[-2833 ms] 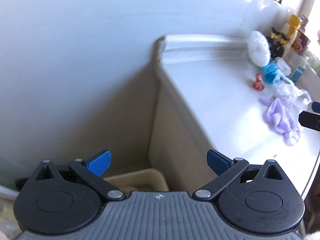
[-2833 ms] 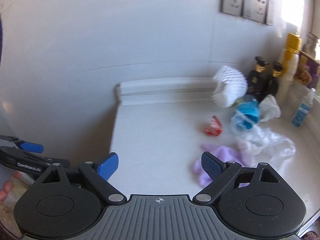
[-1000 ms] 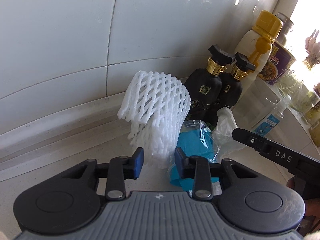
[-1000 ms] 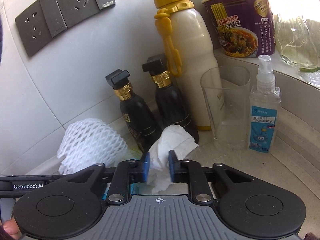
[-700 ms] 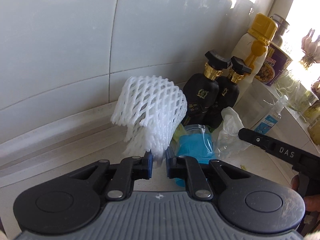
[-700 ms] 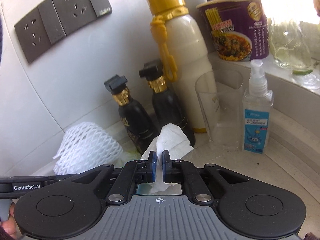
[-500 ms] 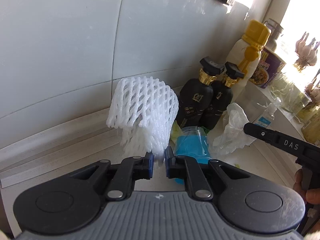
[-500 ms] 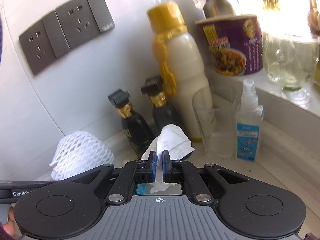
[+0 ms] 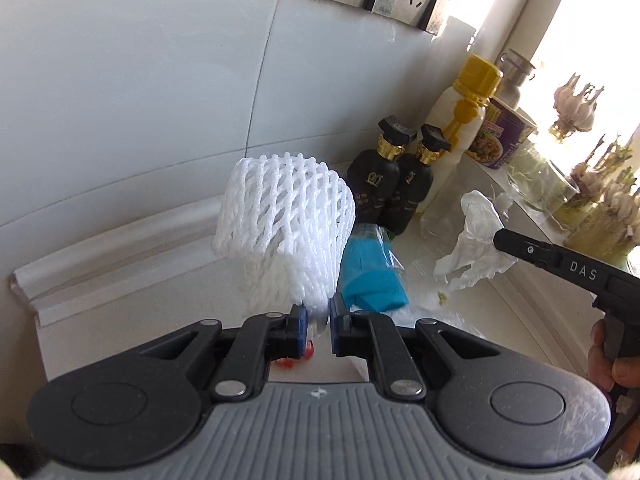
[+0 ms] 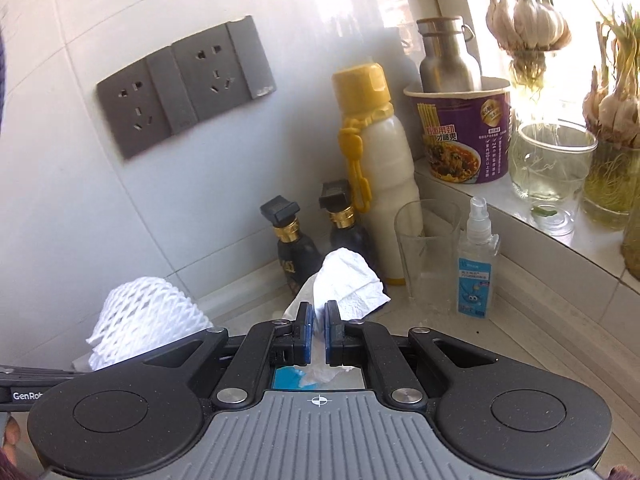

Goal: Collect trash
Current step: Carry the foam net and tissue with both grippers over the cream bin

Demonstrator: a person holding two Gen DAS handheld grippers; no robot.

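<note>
Holding one piece each, both tools are loaded — the left tool [image 9: 318, 322] is pinched narrow on the bottom edge of the white foam fruit net [image 9: 286, 228], which rises straight ahead at twelve o'clock with its long axis running up and away from the pads, apparently clear of the table [image 9: 132, 316]. Over on the right tool [image 10: 316, 330], the pads are nipped nearly together on the crumpled white tissue [image 10: 346, 282], which also sticks up at twelve o'clock, in front of the two dark bottles [image 10: 298, 248]. Looking from the left wrist, that tissue hangs out at about two o'clock, well apart from the net. Still down on the table is the blue packet in clear wrap [image 9: 370, 276], just beside the net at one o'clock of the left tool — nearer that tool than the right. No bin shows in either view, so the carry looks like a swing away from this wall, each piece trailing above its tool.
</note>
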